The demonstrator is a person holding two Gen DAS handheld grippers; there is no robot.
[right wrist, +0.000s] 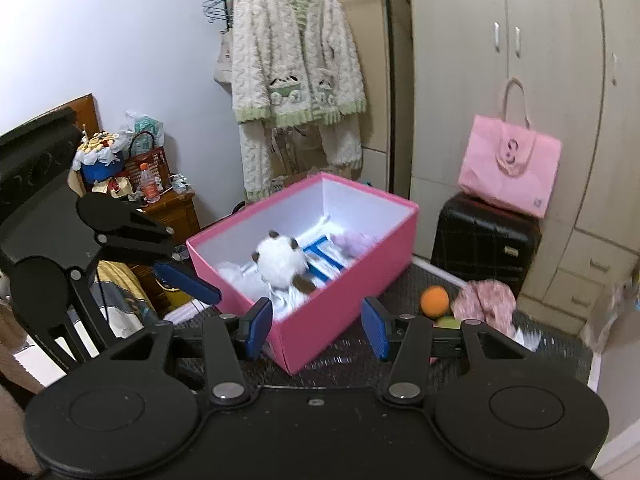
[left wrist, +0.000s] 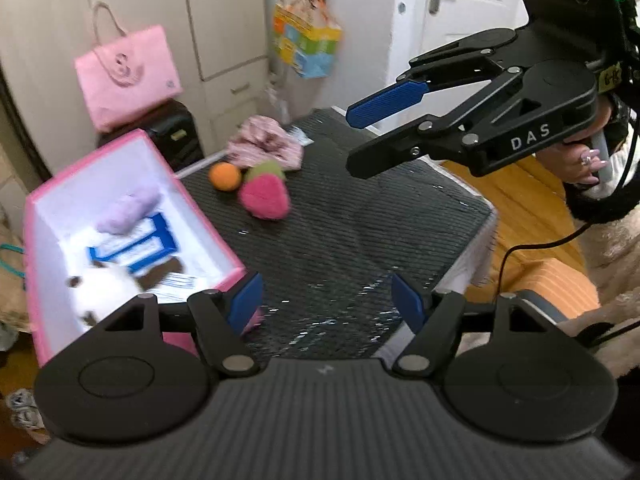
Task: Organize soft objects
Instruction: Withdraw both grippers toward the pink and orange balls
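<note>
A pink box (left wrist: 200, 216) (right wrist: 344, 276) stands on the dark mesh table (left wrist: 352, 232). Inside it lie a white and brown plush toy (left wrist: 104, 288) (right wrist: 282, 262) and a lilac plush (left wrist: 128, 208) (right wrist: 356, 242). On the table beyond lie an orange ball (left wrist: 226, 176) (right wrist: 435, 301), a pink strawberry plush (left wrist: 265, 198) and a pink patterned cloth (left wrist: 266, 144) (right wrist: 488, 304). My left gripper (left wrist: 326, 306) is open and empty beside the box's near corner. My right gripper (right wrist: 316, 326) is open and empty above the table; it also shows in the left wrist view (left wrist: 354, 140).
A black suitcase (right wrist: 484, 240) with a pink tote bag (right wrist: 510, 164) on it stands behind the table by the wardrobe. A fluffy cardigan (right wrist: 296, 60) hangs at the back. A wooden nightstand (right wrist: 168, 208) with clutter is on the left.
</note>
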